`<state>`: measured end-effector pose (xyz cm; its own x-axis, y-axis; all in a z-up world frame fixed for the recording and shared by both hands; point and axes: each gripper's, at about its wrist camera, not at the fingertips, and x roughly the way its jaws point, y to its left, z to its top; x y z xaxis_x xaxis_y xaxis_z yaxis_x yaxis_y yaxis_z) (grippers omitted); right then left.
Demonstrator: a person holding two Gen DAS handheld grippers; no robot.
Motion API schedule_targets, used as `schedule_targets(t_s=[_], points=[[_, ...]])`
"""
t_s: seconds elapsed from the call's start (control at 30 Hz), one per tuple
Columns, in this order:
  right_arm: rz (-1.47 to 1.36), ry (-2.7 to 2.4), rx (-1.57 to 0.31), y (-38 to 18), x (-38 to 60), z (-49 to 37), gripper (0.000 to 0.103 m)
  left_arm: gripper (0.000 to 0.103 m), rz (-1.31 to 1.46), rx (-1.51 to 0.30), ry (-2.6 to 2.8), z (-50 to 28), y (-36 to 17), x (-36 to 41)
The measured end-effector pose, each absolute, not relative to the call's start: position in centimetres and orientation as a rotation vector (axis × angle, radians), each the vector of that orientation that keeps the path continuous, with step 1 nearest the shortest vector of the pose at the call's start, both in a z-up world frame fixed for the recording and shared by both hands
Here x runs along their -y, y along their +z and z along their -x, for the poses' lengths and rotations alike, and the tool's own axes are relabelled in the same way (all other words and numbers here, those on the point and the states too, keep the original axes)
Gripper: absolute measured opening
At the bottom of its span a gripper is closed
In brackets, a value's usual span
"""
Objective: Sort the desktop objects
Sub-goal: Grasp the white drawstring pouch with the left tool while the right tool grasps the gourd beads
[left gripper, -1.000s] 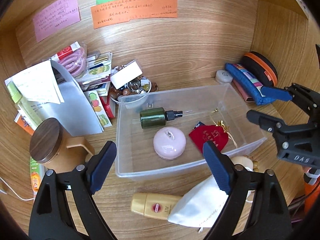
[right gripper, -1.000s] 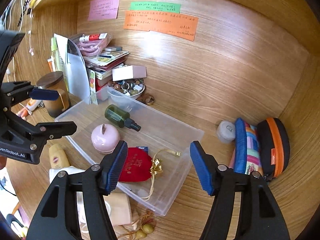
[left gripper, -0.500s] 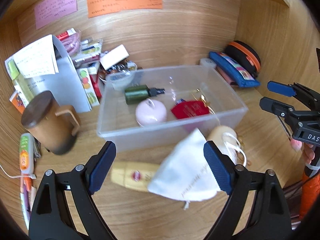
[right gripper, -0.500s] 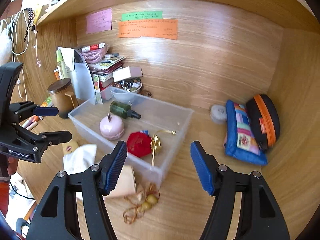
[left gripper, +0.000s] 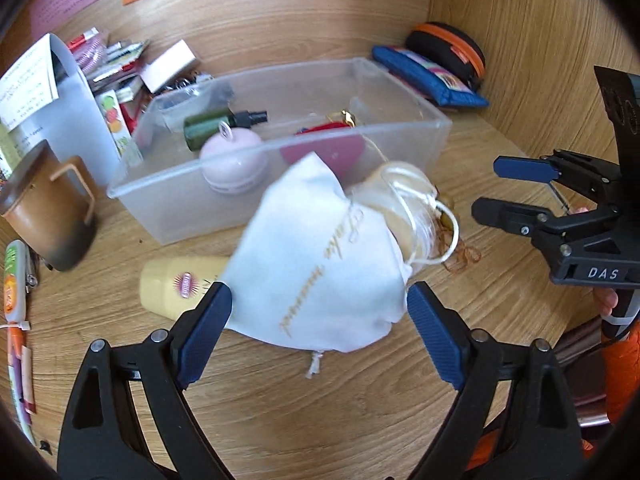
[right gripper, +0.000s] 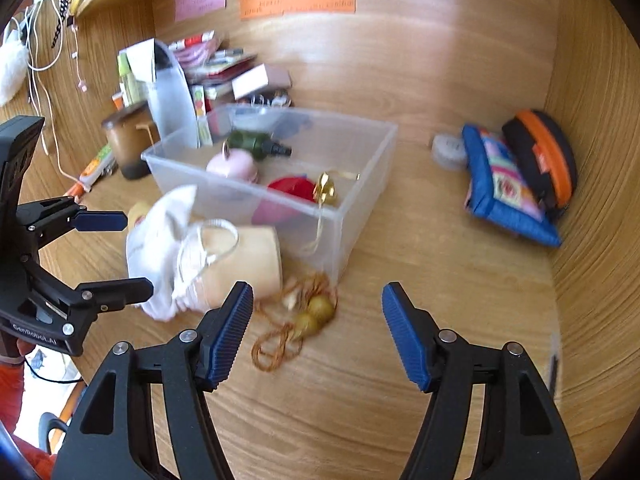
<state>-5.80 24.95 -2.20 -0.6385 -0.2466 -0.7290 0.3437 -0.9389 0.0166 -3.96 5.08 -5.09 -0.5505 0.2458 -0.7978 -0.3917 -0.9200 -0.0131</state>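
Note:
A white drawstring pouch lies on the wooden desk in front of the clear plastic bin. My left gripper is open just above it, a finger on either side of its near end. A beige pouch leans beside the white one. Gold beads on an orange cord lie under my open right gripper, which holds nothing. The bin contains a green spray bottle, a pink round case and a red pouch. A yellow tube sits partly hidden behind the white pouch.
A brown lidded mug and pens are on the left. Books and papers pile up at the back left. A blue pencil case, a black-and-orange case and a small white round tin lie at the back right.
Both grippers have dropped and drawn back from over the bin toward the desk's front. The white pouch now lies between the left fingers, the bead cord under the right ones.

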Motion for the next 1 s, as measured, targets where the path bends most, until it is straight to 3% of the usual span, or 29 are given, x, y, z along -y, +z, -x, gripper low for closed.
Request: schedule_targets(t_s=[0.27,0.47,0.77,0.87,1.0], points=[[-1.199,-2.541,-0.183,-4.9,-24.8,6.6,0.063,0.092,1.225,-0.287,2.488,4.5,-5.7,-5.9],[-1.263,-2.52,-0.176,-6.3,-25.1,8.0,0.042,0.092,1.188,-0.326,2.51,4.8,-5.9,-6.2],[-1.262,-2.507,-0.21,-6.9,-24.8,8.6,0.035,0.092,1.155,-0.388,2.534,5.2,-6.3,-7.3],[-1.256,-2.503,-0.222,-6.9,-24.6,8.7,0.028,0.092,1.137,-0.433,2.552,5.0,-6.6,-7.8],[-1.248,-2.5,-0.233,-6.9,-24.5,8.7,0.025,0.086,1.114,-0.466,2.578,4.7,-6.7,-8.1]])
